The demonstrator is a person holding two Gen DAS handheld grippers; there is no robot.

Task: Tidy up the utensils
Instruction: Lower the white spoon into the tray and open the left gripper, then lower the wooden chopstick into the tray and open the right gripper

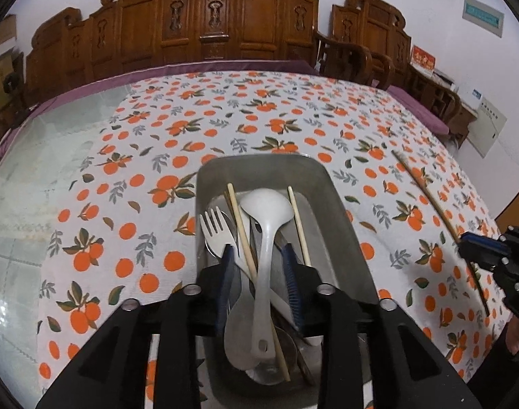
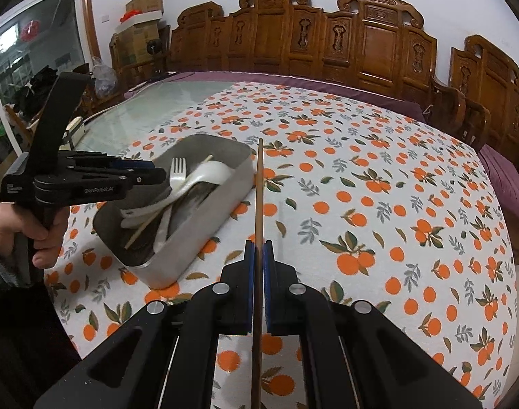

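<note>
Left wrist view looks straight down into the metal tray (image 1: 344,218), already holding a fork (image 1: 214,228), white ladle (image 1: 267,225) and pale chopsticks (image 1: 244,238); the left gripper (image 1: 259,266) hangs over them, jaws partly open, seemingly holding nothing, though the pile crowds the pads. At far right lies the brown chopstick (image 1: 430,191) in the right gripper (image 2: 258,259), whose jaws are clamped shut on it above the worktop (image 2: 396,204). Most utensils look sorted; this stick remains. Only the right wrist view shows the person's hand (image 2: 27,231).
</note>
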